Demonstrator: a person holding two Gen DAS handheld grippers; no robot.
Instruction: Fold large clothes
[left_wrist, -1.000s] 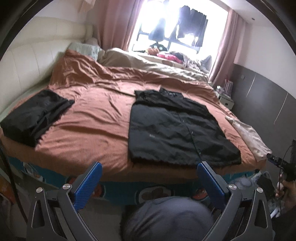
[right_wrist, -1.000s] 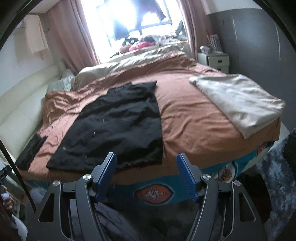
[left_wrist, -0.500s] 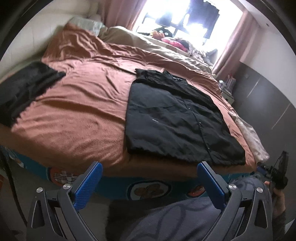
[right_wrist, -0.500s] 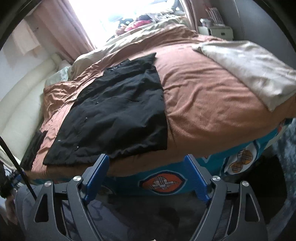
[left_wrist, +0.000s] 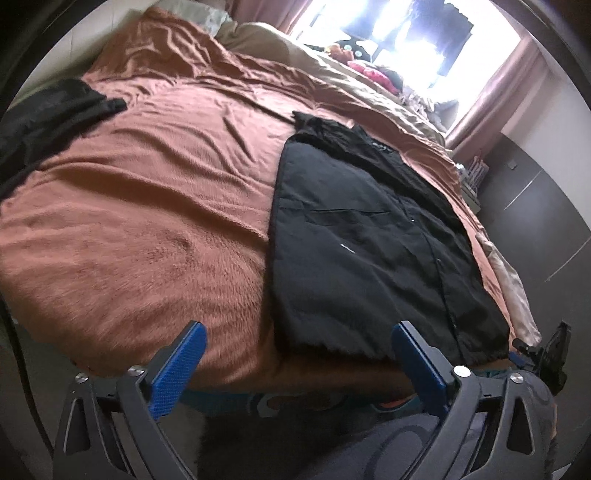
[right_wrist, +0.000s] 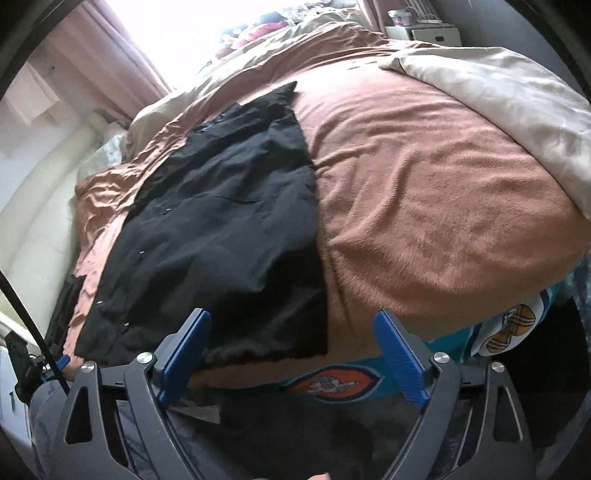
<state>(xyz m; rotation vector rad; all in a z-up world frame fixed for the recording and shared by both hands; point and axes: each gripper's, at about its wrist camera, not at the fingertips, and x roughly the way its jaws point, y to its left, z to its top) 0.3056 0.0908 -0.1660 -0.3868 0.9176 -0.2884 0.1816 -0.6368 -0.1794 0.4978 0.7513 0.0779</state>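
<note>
**Black jacket flat on the rust blanket, both grippers spread at the bed's foot**

One large black woven jacket (left_wrist: 373, 251) lies flat on the near part of the bed, its hem at the foot edge, its collar toward the window. The cloth is matt and lightly creased, roughly rectangular, with a slit pocket and a dark front placket running lengthwise. Under it spreads one rust-brown fuzzy blanket (left_wrist: 147, 206), napped like short plush and rumpled into ridges farther back. A second dark garment, crumpled black fabric (left_wrist: 48, 118), sits well apart at the blanket's left edge. One pale beige smooth cloth (right_wrist: 509, 92) drapes over the right far corner. Below the blanket shows a teal sheet printed with orange ovals (right_wrist: 332, 380).

The left gripper (left_wrist: 297, 363) has two ribbed blue pads spread wide, its jaws closing slightly, nothing between them. The right gripper (right_wrist: 291, 352) likewise shows two ribbed blue pads, jaws opening, empty, just short of the jacket's hem.
</note>
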